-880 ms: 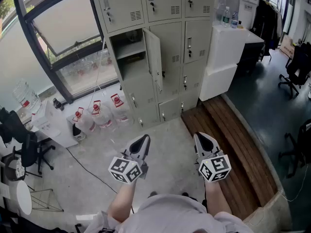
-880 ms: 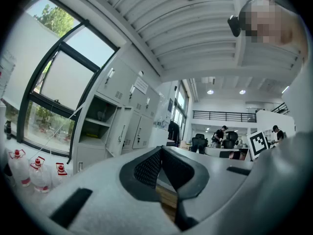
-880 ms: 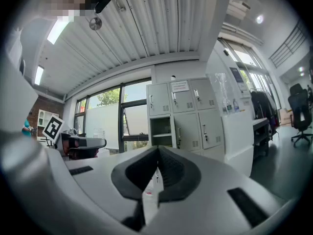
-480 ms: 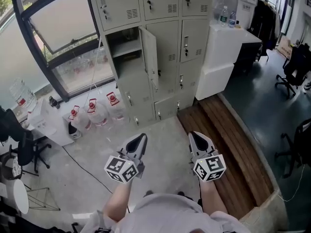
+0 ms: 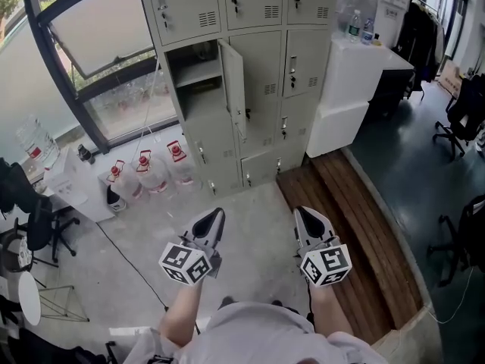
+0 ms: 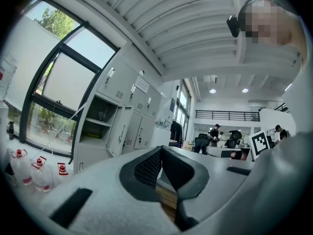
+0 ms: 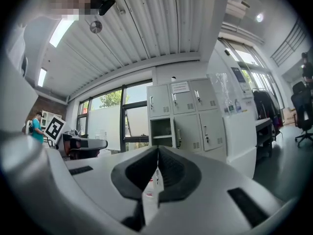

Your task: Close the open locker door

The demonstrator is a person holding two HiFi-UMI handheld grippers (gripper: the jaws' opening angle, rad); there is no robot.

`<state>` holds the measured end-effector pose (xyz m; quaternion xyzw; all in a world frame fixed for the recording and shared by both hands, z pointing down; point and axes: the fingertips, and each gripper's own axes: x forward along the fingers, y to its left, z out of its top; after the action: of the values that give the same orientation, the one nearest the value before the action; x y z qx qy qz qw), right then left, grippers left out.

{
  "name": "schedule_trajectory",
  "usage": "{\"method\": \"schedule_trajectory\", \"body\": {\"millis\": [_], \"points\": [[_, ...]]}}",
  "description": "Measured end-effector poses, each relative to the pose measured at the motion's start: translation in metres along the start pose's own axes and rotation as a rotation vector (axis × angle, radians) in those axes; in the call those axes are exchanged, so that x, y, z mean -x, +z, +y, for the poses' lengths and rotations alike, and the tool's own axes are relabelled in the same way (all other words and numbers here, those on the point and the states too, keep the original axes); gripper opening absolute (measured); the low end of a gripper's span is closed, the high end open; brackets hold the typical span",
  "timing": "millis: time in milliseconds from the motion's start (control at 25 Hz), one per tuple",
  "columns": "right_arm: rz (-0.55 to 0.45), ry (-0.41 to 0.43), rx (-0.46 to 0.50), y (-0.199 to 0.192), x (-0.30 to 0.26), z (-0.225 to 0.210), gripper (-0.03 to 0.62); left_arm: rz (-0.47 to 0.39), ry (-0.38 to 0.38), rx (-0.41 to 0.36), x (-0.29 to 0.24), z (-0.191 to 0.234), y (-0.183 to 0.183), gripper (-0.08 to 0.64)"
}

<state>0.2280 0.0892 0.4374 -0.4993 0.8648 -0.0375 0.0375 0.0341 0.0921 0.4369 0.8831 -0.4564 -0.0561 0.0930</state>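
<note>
Though closed, left tongs (image 5: 217, 214) and right tongs (image 5: 302, 212) grip nothing.

Corner beside a window (image 5: 98, 29).
Three water jugs (image 5: 150, 174) stand far left on the floor (image 5: 250, 226); bottles (image 5: 360, 27) top a white cabinet (image 5: 352, 82) far right.

**Both grippers shut, held before the torso**

The left gripper (image 5: 214, 218) and right gripper (image 5: 307, 218) sit level and apart, ahead of the torso (image 5: 258, 331). Their tips point forward, jaws together and empty. Bare forearms (image 5: 182, 311) reach out from its sides.
</note>
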Motion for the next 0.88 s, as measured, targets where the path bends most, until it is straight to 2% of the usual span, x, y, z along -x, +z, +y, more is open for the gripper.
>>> {"method": "schedule_trajectory", "body": {"millis": [120,440,720,880], "points": [[-0.001,0.030,0.004,0.002,0.005,-0.015,0.012,-0.018,0.023,0.012,-0.008,-0.009,-0.002,0.008],[0.030,0.104,0.006,-0.002,-0.009,-0.047,0.012,-0.040,0.149,-0.007,-0.025,-0.010,-0.006,0.008],[0.049,0.137,-0.005,-0.012,-0.071,-0.050,0.012,-0.044,0.254,-0.113,-0.043,0.048,-0.001,0.008],[0.056,0.115,-0.011,-0.015,-0.130,-0.052,0.012,-0.044,0.242,-0.137,-0.072,0.102,0.011,0.008]]}}
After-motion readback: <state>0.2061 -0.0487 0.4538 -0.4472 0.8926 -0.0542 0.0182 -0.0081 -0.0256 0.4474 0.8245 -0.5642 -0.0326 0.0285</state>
